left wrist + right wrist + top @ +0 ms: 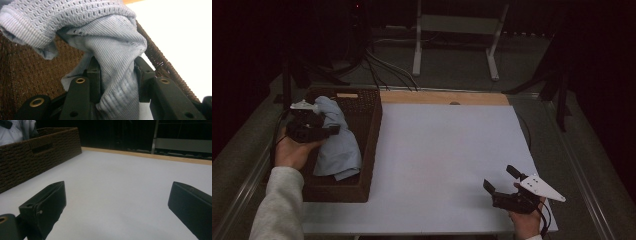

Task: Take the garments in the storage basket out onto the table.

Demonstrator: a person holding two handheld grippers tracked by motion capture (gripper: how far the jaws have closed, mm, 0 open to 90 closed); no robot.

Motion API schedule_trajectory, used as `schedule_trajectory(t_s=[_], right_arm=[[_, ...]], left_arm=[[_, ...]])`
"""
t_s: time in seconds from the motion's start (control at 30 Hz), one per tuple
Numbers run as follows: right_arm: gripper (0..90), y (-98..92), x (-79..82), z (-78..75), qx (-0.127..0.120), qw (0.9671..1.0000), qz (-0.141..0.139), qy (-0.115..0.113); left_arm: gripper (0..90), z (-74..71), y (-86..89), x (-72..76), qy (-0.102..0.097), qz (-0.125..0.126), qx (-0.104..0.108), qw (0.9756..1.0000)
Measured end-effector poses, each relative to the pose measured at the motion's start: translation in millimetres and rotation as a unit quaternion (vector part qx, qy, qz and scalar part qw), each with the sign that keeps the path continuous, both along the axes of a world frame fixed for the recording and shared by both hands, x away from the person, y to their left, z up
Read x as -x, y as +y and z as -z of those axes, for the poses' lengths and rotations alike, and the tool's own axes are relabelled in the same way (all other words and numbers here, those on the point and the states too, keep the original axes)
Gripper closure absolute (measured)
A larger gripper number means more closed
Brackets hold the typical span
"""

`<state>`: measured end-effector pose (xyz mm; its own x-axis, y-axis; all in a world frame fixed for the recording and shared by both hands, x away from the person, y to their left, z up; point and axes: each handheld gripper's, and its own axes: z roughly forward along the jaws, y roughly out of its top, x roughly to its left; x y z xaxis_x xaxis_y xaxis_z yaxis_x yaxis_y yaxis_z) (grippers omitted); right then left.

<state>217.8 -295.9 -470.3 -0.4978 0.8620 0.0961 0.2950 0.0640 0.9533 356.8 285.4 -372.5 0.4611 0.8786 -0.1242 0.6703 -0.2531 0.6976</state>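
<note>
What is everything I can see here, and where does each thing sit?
cloth: one, pale blue knit, bunched inside the basket, pinched by the left gripper
basket: one, dark brown woven, left side of the table
table top: one, white with a wooden far edge
metal stand: one, pale grey, on the floor beyond the table
cables: several, dark, on the floor behind the basket
left gripper: one, black, over the basket, shut on the cloth
right gripper: one, black, at the near right corner, jaws wide apart, holding nothing

Dim room; grey floor [452, 65], perhaps a metal stand [457, 30] behind.
</note>
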Motion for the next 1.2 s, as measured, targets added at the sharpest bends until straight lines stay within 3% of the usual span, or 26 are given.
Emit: schedule_trajectory(t_s=[1.2], right_arm=[[1.9, 0.5, -0.6, 0.6, 0.001, 1.0000, -0.001, 0.000]], left_arm=[[64.9, -20.5, -1.5, 3.1, -0.021, 0.010, 0.004, 0.9997]])
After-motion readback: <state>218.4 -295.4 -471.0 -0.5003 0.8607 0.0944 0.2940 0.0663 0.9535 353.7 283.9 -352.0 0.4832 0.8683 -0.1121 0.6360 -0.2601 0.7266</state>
